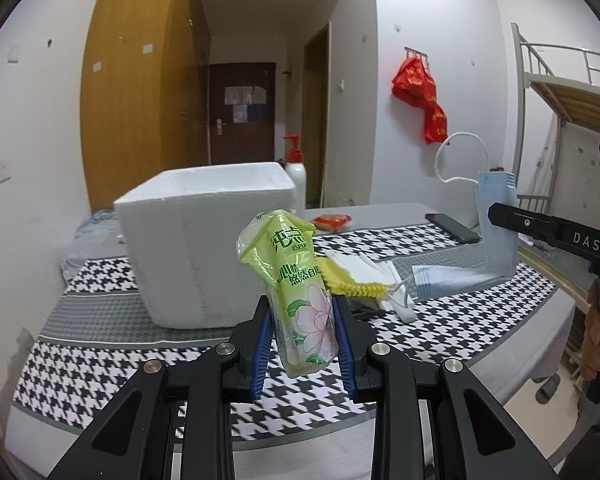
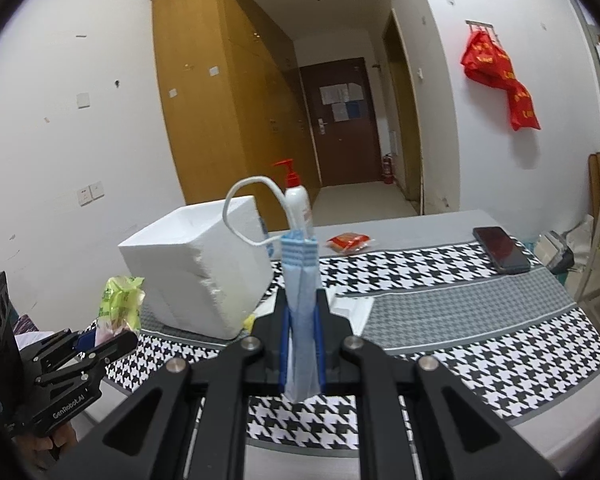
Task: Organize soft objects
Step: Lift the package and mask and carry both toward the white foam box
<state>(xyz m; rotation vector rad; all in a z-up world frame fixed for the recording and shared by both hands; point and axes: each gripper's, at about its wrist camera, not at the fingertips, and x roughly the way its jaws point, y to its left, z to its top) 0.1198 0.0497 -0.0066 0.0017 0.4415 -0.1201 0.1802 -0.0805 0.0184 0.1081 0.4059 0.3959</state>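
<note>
My left gripper [image 1: 301, 306] is shut on a green tissue pack [image 1: 296, 264] with a pink flower print. The pack stands upright between the blue pads [image 1: 262, 340], above the houndstooth bed cover [image 1: 100, 360]. A white foam box [image 1: 204, 236] stands just behind it to the left. In the right wrist view my right gripper [image 2: 302, 308] is shut on a light blue face mask [image 2: 300, 280], held upright with its white ear loop [image 2: 244, 208] arching on top. The left wrist view shows the mask [image 1: 496, 232] lifted at the right, its lower end trailing on the cover.
A yellow brush [image 1: 360, 286] and white cloths [image 1: 380, 270] lie on the cover between the two grippers. Farther back are a red packet [image 2: 350, 240], a dark phone [image 2: 500, 250] and a red-topped pump bottle [image 2: 296, 196]. The bed edge runs along the right.
</note>
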